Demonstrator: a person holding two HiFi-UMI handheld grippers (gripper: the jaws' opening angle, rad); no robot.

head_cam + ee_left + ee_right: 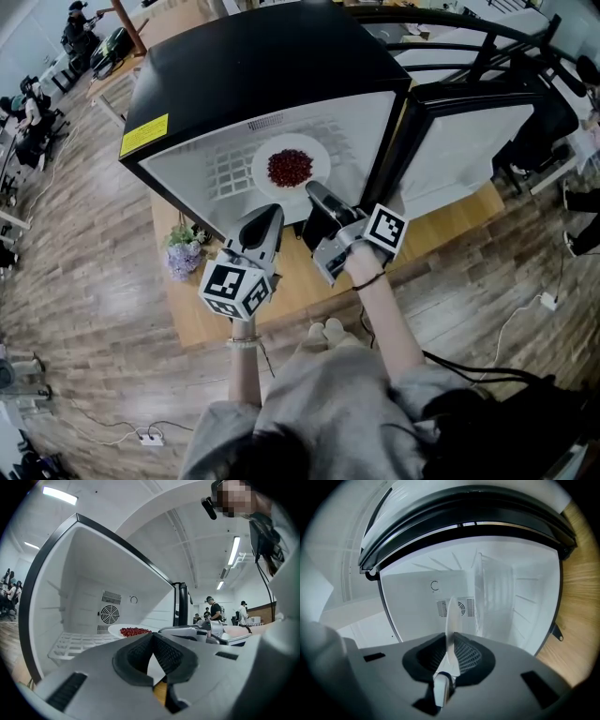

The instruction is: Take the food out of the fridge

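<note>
Red small-grained food (290, 167) lies heaped in the middle of a round white plate (265, 178), and the plate sits inside the open black mini fridge (262, 66), over the white wire shelf (223, 173) and toward the front of the white compartment. Whether the plate rests on that shelf or is raised just off it cannot be told. The right tool (315, 188) reaches in level from the front and is clamped on the plate's near right rim; in the right gripper view the thin white rim (451, 618) stands edge-on between the dark ribbed pads (468, 654), which press on it from both sides, with the round fan grille (461, 607) on the fridge's back wall behind it. The left tool (273, 212) hangs just in front of the fridge opening, beside the right one and apart from the plate. In the left gripper view its jaws meet at the tips and hold nothing, with the plate and its red heap (135, 631) beyond them. The fridge door (469, 141) stands swung open to the right. The fridge stands on a light wooden bench (300, 272), where a small bunch of pale purple flowers (185, 248) sits near the left front corner.
</note>
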